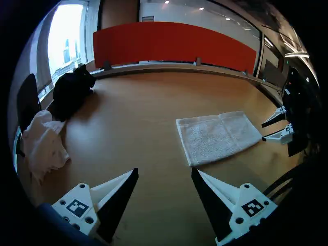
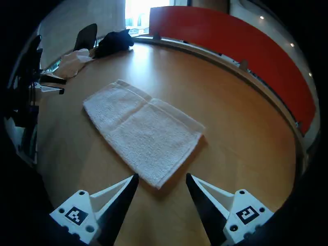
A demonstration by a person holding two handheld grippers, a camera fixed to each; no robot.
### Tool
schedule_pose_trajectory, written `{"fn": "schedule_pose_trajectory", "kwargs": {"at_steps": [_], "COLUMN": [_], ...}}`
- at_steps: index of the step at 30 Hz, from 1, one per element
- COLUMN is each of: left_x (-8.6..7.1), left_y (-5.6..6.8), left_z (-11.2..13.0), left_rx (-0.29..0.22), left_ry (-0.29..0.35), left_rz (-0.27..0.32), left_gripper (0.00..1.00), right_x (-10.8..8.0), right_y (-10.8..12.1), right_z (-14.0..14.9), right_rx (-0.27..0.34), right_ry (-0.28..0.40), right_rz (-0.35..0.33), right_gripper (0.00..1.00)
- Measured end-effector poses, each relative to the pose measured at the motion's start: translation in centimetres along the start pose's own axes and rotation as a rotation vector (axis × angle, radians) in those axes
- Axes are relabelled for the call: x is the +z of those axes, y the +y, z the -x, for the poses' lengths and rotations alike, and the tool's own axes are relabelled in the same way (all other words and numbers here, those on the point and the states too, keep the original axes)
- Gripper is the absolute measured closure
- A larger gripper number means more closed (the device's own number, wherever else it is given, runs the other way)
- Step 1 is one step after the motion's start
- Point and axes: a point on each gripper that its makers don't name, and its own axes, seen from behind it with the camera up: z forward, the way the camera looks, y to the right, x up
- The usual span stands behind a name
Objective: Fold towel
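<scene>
A white towel (image 1: pixel 217 137) (image 2: pixel 141 127) lies flat on the wooden table (image 1: pixel 135 115) (image 2: pixel 229 123) as a rectangle, with a seam line across it. My left gripper (image 1: pixel 164 170) is open and empty, low over the table, with the towel ahead and to its right. My right gripper (image 2: pixel 161 176) is open, and its fingertips stand just short of the towel's near corner without touching it. In the left gripper view the right gripper (image 1: pixel 264 132) shows at the towel's far right edge. In the right gripper view the left gripper (image 2: pixel 61 87) sits far left, apart from the towel.
A black bag (image 1: pixel 71 92) (image 2: pixel 115 41) and a crumpled white cloth (image 1: pixel 43 145) (image 2: pixel 74 61) lie at one end of the table near a dark chair (image 1: pixel 26 102) (image 2: pixel 86 37). A red partition (image 1: pixel 176 43) (image 2: pixel 246 41) runs along the table's far edge.
</scene>
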Motion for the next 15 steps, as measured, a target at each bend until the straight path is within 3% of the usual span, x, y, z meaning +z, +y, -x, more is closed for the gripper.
{"fn": "schedule_pose_trajectory", "kwargs": {"at_steps": [15], "left_x": [-1.2], "left_y": [-0.7], "left_z": [0.7], "left_rx": [-0.029], "left_ry": [0.079], "left_rz": [-0.037], "left_gripper": [0.04], "right_x": [0.2], "right_y": [-0.2], "right_z": [0.4], "right_rx": [-0.048], "right_ry": [-0.023], "right_rz": [-0.026], "right_gripper": [0.11]}}
